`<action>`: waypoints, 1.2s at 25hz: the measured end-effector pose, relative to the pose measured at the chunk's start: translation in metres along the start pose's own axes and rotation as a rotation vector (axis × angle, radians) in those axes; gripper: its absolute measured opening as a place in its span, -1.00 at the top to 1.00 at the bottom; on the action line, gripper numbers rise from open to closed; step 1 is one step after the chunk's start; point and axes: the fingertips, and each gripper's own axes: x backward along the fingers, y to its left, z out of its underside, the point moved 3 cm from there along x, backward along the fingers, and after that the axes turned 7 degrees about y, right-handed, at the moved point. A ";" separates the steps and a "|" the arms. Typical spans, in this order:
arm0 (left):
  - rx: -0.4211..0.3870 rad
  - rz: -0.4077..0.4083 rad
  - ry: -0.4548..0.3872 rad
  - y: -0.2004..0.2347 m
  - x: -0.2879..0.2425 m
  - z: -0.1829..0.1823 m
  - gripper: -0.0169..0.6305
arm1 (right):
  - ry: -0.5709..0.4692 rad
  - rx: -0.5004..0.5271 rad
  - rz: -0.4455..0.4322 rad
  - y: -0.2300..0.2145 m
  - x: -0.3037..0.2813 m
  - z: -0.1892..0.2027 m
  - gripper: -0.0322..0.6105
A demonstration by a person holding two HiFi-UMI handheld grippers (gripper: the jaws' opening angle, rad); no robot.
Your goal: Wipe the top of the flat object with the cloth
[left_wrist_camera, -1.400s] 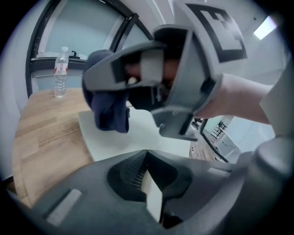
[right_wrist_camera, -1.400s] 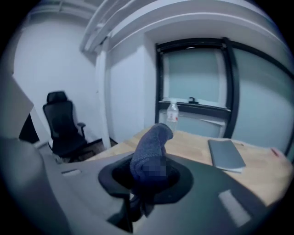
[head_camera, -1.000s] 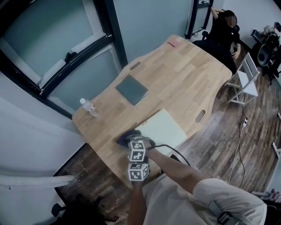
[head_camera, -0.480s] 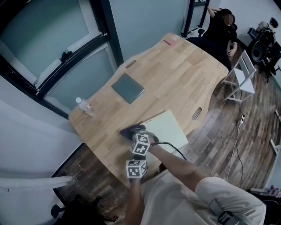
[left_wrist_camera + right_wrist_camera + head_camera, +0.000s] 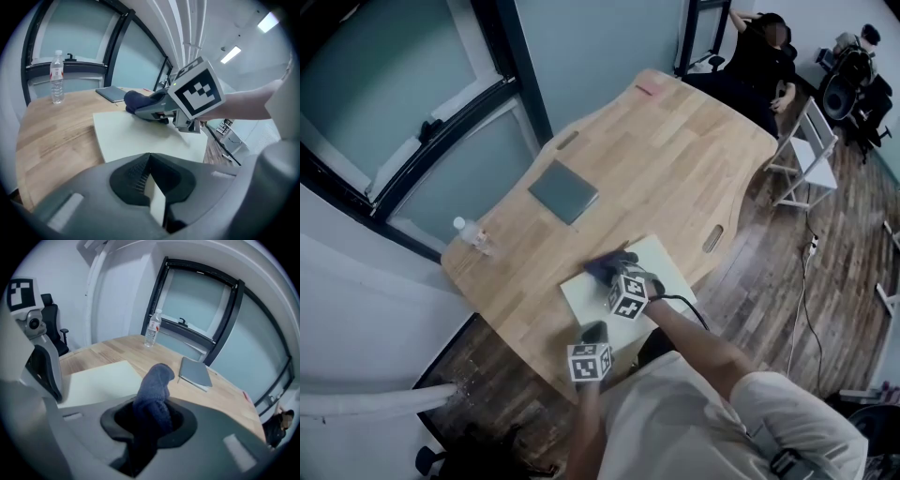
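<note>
The right tool (image 5: pixel 150 423) pinches a dark blue cloth (image 5: pixel 157 380), which sits on the far edge of the pale board (image 5: pixel 661 267). The board lies at the near side of the counter (image 5: pixel 675 159). The left tool (image 5: pixel 151 192) looks pressed together on the board's near corner, steadying it. Wiping seems under way. The next move likely calls for sweeping the cloth across the bare surface while keeping it flat.

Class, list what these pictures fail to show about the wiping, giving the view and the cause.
- Where the cloth meets the board: head view, the right gripper covers it.
- The board's near edge: left gripper view, the body of the left gripper hides it.
- Print on the bottle: left gripper view, too small.
</note>
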 end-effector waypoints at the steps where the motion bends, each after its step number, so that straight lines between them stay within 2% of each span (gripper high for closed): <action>1: -0.002 -0.003 0.001 0.000 0.000 0.000 0.92 | 0.008 0.003 0.014 -0.006 0.002 0.007 0.64; 12: -0.019 -0.033 0.002 -0.002 -0.001 0.003 0.92 | 0.096 -0.124 0.151 -0.071 0.036 0.091 0.64; 18: -0.017 -0.038 0.000 -0.004 0.000 0.000 0.92 | 0.129 -0.211 0.190 -0.096 0.048 0.111 0.64; 24: -0.016 -0.049 -0.002 -0.004 -0.001 0.001 0.92 | 0.124 -0.177 0.209 -0.083 0.058 0.115 0.64; 30: -0.017 -0.052 -0.005 -0.003 -0.001 0.000 0.92 | 0.113 -0.187 0.223 -0.055 0.079 0.131 0.64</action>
